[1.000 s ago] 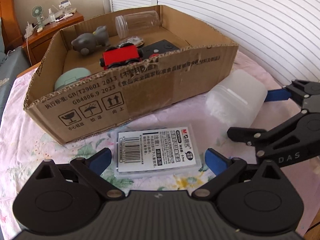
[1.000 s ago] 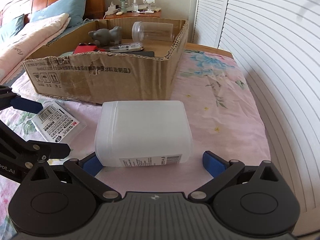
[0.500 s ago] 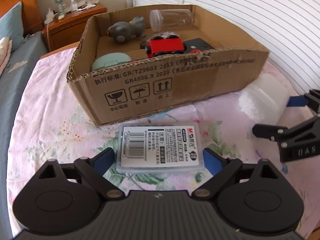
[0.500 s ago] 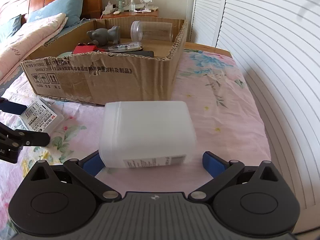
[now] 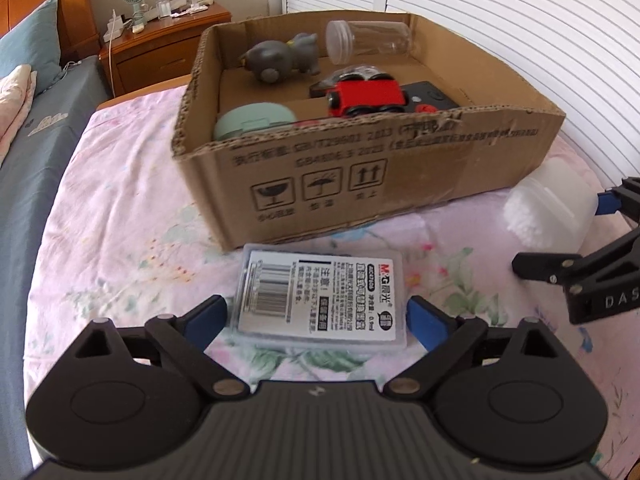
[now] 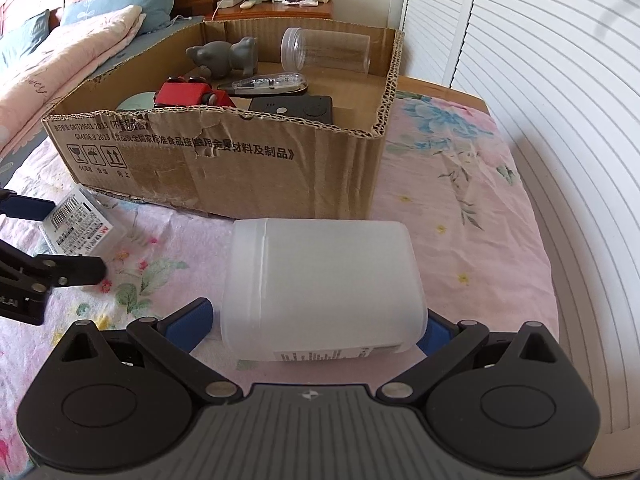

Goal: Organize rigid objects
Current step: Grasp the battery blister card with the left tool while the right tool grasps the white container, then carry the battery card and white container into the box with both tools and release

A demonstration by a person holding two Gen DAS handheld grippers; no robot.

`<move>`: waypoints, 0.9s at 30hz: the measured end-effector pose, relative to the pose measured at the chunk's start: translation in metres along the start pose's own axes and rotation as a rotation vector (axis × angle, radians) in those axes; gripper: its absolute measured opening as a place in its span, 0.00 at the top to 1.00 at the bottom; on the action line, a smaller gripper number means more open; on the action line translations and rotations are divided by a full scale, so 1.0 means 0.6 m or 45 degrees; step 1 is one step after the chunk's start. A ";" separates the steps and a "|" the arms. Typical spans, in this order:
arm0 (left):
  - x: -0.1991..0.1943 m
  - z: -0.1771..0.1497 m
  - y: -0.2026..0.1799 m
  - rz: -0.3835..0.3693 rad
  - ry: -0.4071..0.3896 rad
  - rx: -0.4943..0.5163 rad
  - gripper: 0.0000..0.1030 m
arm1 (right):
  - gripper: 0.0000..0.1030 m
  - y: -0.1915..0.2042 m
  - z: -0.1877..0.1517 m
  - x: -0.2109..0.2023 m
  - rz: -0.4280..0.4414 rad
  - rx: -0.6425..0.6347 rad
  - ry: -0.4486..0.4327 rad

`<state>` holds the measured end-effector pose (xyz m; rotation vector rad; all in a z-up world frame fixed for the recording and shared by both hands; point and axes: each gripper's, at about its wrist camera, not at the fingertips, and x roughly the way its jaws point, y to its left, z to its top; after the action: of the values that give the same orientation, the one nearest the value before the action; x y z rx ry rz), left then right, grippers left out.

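Note:
A flat clear case (image 5: 320,292) with a barcode label sits between the blue pads of my left gripper (image 5: 316,312), which is shut on its short ends just above the flowered sheet. The right wrist view shows the same case (image 6: 80,220) held in the left gripper (image 6: 76,238), in front of the box's left corner. A white translucent jar (image 6: 320,284) lies on its side on the sheet between the pads of my right gripper (image 6: 320,320). That gripper is open, and a thin gap shows at its left pad. The left wrist view has the jar (image 5: 548,208) at far right.
A low cardboard box (image 5: 400,168) stands just behind both objects. It holds a grey toy animal (image 5: 280,60), a clear jar (image 5: 368,38), a red toy vehicle (image 5: 364,98), a black device (image 6: 296,108) and a green round case (image 5: 252,120). White slatted doors are on the right, with pillows and a nightstand (image 5: 160,44) to the left.
The left gripper rolled and moved left with the case in it, so the box has swung right and upright in its view. The right gripper stayed over the jar.

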<state>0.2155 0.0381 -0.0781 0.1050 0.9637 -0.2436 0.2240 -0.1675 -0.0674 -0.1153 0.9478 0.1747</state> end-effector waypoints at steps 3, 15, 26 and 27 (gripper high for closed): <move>0.001 0.003 -0.003 0.001 0.009 -0.006 0.07 | 0.00 0.002 0.008 0.004 0.001 -0.003 0.032; 0.007 0.012 -0.006 0.001 0.030 -0.029 0.08 | 0.00 0.002 0.030 0.012 -0.021 -0.003 0.107; 0.003 0.014 0.002 -0.037 0.028 0.006 0.12 | 0.15 0.000 0.032 -0.006 -0.059 -0.069 0.115; 0.000 0.014 0.004 -0.047 0.028 0.012 0.12 | 0.15 0.002 0.031 -0.009 -0.056 -0.081 0.109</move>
<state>0.2228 0.0387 -0.0737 0.0985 0.9871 -0.2811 0.2354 -0.1639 -0.0522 -0.2036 1.0245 0.1600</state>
